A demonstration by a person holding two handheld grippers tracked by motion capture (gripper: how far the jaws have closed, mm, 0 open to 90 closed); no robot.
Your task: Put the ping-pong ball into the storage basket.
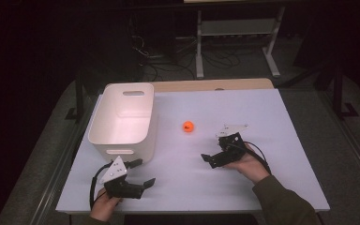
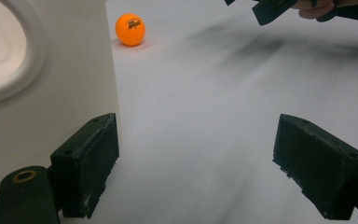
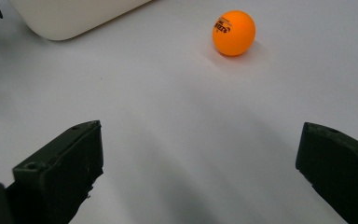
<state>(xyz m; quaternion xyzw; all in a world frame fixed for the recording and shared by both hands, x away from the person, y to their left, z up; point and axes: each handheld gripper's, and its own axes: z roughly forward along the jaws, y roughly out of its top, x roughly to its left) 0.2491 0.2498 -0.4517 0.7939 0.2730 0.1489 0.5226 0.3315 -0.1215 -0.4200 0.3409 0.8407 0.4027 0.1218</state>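
An orange ping-pong ball (image 1: pixel 188 126) with dark print lies on the white table sheet (image 1: pixel 272 112), to the right of a white plastic bin (image 1: pixel 122 119). My left gripper (image 1: pixel 143 172) stands open near the front edge, just in front of the bin's near corner. In the left gripper view its jaws (image 2: pixel 198 140) are wide apart with nothing between them, the bin wall (image 2: pixel 51 93) beside the left jaw and the ball (image 2: pixel 130 29) far ahead. My right gripper (image 1: pixel 214 148) is open a little right of and nearer than the ball. The ball (image 3: pixel 233 32) lies ahead of its spread jaws (image 3: pixel 203 140).
The bin (image 3: pixel 74 16) has cut-out handles and looks empty inside. Bare white sheet lies between the two grippers and at the right of the table. A wooden strip (image 1: pixel 211 85) runs along the far edge, with dark floor, cables and a metal stand beyond.
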